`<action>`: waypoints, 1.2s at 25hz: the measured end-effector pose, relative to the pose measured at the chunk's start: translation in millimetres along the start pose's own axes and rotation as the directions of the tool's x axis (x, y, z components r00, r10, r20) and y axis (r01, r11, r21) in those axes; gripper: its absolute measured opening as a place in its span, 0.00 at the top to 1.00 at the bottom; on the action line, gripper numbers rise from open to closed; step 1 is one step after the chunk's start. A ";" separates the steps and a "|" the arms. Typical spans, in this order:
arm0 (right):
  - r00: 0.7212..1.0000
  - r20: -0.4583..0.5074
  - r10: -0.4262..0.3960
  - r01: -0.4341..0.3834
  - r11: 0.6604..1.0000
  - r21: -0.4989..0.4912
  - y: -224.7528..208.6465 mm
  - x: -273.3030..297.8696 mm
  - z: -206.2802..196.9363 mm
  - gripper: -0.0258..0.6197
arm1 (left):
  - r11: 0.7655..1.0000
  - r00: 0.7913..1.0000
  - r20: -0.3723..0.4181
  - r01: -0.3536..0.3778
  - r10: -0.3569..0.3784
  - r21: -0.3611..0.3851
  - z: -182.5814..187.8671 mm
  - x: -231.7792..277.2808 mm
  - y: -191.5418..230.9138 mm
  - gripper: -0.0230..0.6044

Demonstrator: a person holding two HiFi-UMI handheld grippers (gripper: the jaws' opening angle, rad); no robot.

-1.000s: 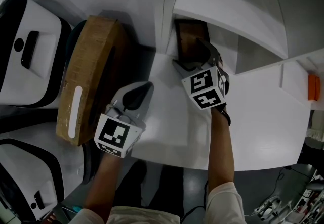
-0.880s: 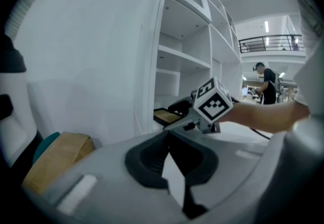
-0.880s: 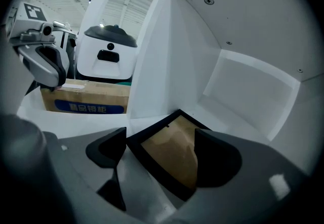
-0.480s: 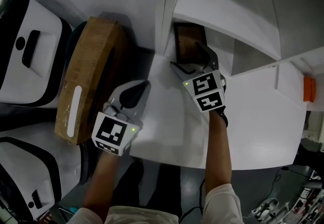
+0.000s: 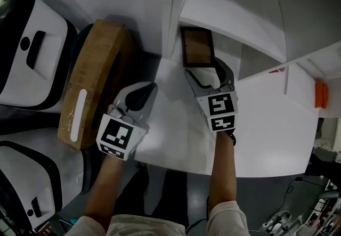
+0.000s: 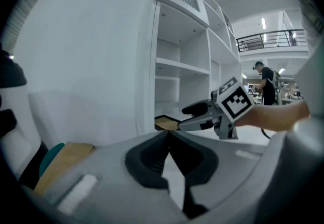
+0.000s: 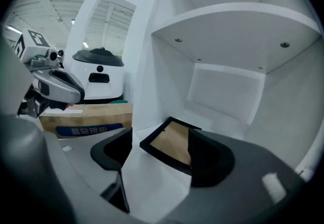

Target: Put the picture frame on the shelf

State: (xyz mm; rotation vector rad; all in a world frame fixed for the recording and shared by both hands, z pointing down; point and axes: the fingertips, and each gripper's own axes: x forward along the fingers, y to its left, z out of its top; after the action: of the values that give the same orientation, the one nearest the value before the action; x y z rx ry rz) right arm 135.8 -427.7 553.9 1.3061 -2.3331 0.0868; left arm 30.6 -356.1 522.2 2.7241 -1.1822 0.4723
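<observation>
Black-edged picture frame (image 5: 197, 47) flat on white shelf (image 5: 226, 48); right gripper (image 5: 204, 70) jaws apart, just narrowing, empty; left gripper (image 5: 148, 91) closed, empty.

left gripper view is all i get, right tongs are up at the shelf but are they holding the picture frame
Observer: No. In the right gripper view the right tongs are open. They have just closed a little with nothing between them. The picture frame lies flat on the shelf floor, just past their tips.
Operator: which side of the shelf is it on
Observer: The head view shows it close against the shelf's left wall.
Operator: anything else over there
Observer: An orange item sits at the far right of the head view, well apart from the frame. It is too small to identify.
</observation>
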 end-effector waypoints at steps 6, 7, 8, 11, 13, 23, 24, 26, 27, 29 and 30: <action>0.998 0.003 -0.057 0.056 0.997 0.061 -13.0 -34.0 10.5 0.48 | 1.000 1.000 0.012 0.015 -0.015 0.018 22.5 -4.4 -10.3 0.96; 0.998 0.000 -0.063 0.063 0.996 0.068 -14.4 -39.7 12.2 0.49 | 1.000 1.000 0.017 0.015 -0.016 0.018 26.7 -5.7 -11.9 0.96; 0.998 -0.003 -0.070 0.071 0.995 0.074 -16.2 -45.7 13.8 0.51 | 1.000 1.000 0.022 0.016 -0.017 0.020 31.1 -6.8 -13.6 0.96; 0.995 -0.013 -0.100 0.101 0.989 0.107 -23.7 -65.3 17.5 0.59 | 0.999 0.999 0.036 0.019 -0.020 0.034 45.0 -10.8 -19.0 0.96; 0.992 -0.012 -0.122 0.122 0.984 0.129 -29.4 -79.5 20.1 0.61 | 0.999 0.999 0.044 0.019 -0.021 0.041 53.2 -14.4 -22.3 0.96; 0.993 0.014 -0.116 0.113 0.982 0.149 -22.9 -136.5 44.7 0.76 | 0.998 0.997 0.074 0.007 -0.012 0.058 90.6 -36.7 -34.3 0.96; 0.993 0.018 -0.113 0.109 0.983 0.146 -20.1 -140.7 49.6 0.77 | 0.998 0.997 0.077 0.007 -0.011 0.058 94.2 -39.2 -36.3 0.96; 0.993 0.030 -0.114 0.109 0.985 0.132 -15.8 -150.4 60.1 0.81 | 0.998 0.996 0.089 0.007 -0.012 0.058 102.6 -44.4 -40.8 0.96; 0.992 0.034 -0.121 0.116 0.985 0.125 -14.4 -156.2 64.9 0.83 | 0.998 0.995 0.094 0.007 -0.012 0.058 107.0 -47.6 -43.1 0.96; 0.990 0.042 -0.134 0.128 0.985 0.119 -10.9 -169.9 73.2 0.91 | 0.998 0.995 0.101 0.006 -0.012 0.059 114.8 -55.7 -47.1 0.96; 0.990 0.046 -0.133 0.126 0.985 0.119 -7.7 -177.2 77.1 0.95 | 0.998 0.995 0.104 0.006 -0.012 0.059 118.3 -60.0 -48.6 0.96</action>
State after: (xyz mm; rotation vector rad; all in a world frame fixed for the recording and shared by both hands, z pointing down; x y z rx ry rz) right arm 192.5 -312.7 409.1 1.5309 -2.3102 0.1489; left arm 54.8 -310.5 390.7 2.8343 -1.1981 0.3739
